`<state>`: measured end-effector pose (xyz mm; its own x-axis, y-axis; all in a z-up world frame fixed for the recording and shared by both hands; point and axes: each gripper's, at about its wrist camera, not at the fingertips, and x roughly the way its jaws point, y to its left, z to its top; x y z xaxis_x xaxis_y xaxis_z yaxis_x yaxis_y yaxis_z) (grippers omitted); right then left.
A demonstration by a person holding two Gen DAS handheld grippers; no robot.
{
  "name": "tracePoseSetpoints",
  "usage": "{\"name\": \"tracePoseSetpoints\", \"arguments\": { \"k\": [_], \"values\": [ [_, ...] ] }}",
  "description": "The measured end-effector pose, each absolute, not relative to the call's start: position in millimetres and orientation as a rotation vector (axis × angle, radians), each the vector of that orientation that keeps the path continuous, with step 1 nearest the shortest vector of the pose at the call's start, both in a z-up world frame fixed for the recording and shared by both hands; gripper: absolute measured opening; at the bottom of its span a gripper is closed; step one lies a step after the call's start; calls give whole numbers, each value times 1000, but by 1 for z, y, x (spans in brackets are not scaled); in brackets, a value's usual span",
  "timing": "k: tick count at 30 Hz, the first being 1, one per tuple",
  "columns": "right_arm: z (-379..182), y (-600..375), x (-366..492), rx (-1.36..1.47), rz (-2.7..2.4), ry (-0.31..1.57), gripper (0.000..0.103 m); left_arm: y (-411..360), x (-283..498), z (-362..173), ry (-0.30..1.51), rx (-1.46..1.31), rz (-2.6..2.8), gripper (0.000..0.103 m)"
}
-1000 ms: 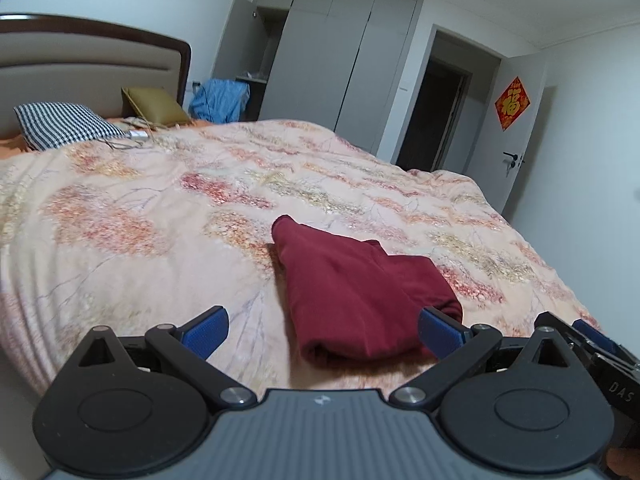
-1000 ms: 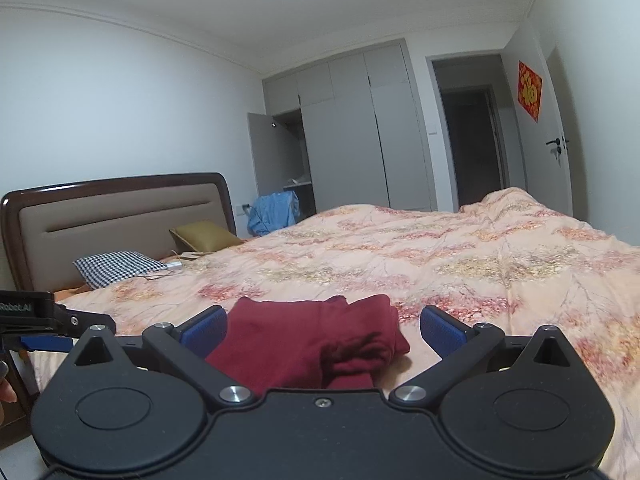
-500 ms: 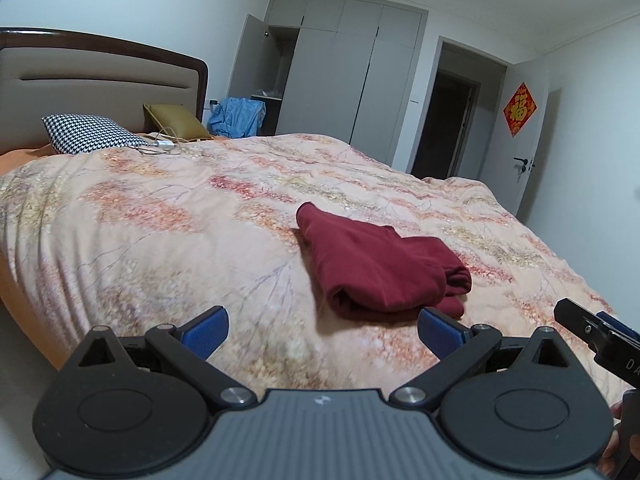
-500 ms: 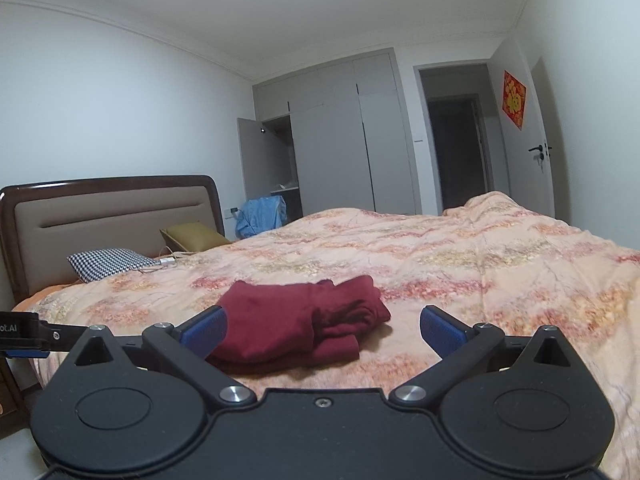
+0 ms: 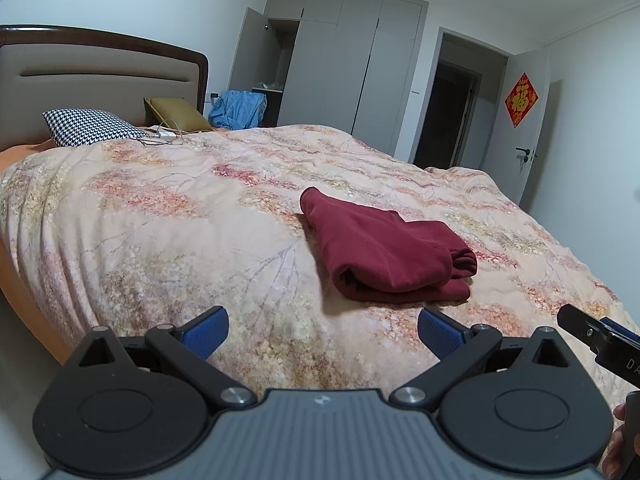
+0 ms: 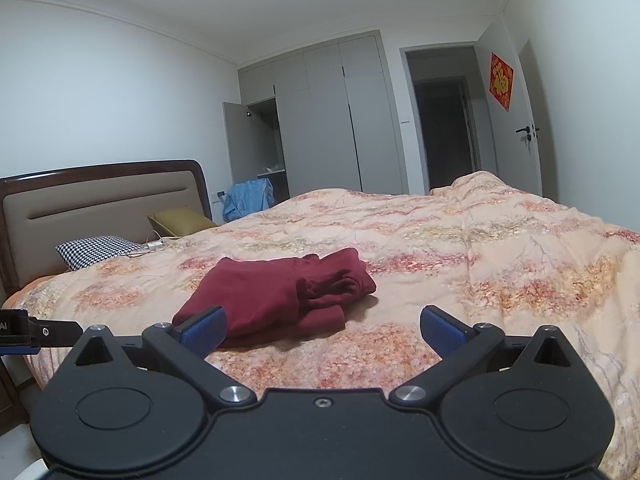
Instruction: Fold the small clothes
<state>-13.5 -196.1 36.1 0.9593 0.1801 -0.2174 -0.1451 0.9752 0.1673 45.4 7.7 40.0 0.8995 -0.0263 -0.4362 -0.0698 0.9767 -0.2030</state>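
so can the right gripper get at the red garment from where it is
Probably yes: the right gripper is open and empty, the folded red garment lies just ahead on the quilt, and nothing sits between them.

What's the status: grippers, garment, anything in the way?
Left gripper open, empty. Right gripper open, empty. Dark red garment lies folded on the floral quilt, touching neither gripper. Nothing between grippers and garment.

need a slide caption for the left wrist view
Left gripper open and empty above the floral quilt, facing a folded dark red garment lying untouched on the bed.
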Motion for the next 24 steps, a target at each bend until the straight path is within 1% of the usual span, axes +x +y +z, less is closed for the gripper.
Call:
{"name": "tracePoseSetpoints", "arguments": {
  "k": [24],
  "values": [
    [32,-201,-12,165,163,247,102,4,47,37,464,-214,14,103]
  ]
}}
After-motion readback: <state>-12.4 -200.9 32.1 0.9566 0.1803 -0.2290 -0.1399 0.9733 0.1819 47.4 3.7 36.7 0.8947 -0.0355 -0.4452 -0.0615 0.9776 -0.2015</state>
